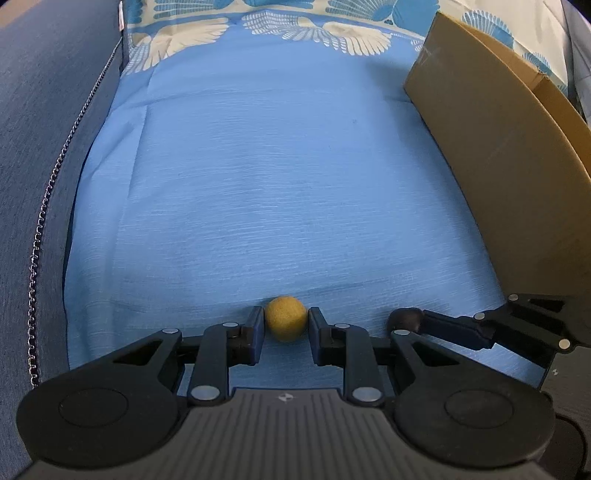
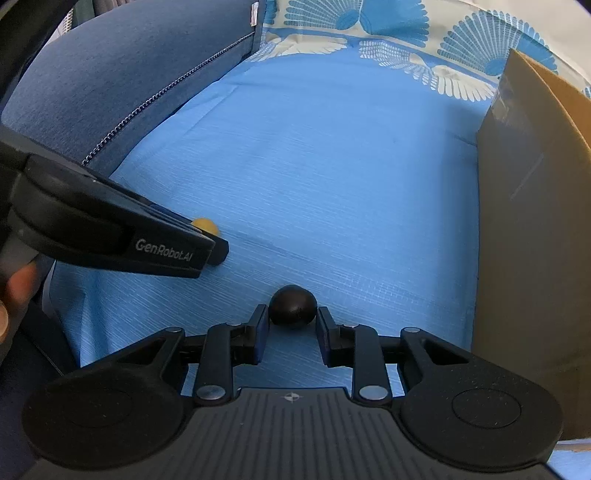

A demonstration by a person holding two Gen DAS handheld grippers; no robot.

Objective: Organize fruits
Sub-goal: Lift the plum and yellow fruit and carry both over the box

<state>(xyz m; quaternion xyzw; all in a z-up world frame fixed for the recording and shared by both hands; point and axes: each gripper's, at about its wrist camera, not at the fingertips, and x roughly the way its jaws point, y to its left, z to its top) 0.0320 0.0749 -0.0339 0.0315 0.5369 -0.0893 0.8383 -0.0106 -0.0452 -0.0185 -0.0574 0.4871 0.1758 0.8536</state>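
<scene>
A small yellow round fruit (image 1: 286,322) rests on the light blue cloth (image 1: 280,192), and my left gripper (image 1: 286,314) is shut on it, one pad on each side. Just to its right a dark, almost black round fruit (image 2: 293,303) sits on the same cloth with my right gripper (image 2: 293,314) shut on it. In the right wrist view the left gripper (image 2: 214,243) comes in from the left, and the yellow fruit (image 2: 205,225) peeks out past its tip. In the left wrist view the dark fruit (image 1: 404,318) shows at the tip of the right gripper's finger (image 1: 454,328).
A brown cardboard box (image 1: 491,140) stands at the right, close to the right gripper. A dark blue cushion with a zipper (image 1: 48,155) borders the cloth on the left. A blue-and-cream patterned fabric (image 1: 280,18) lies at the back. A person's hand (image 2: 14,291) holds the left gripper.
</scene>
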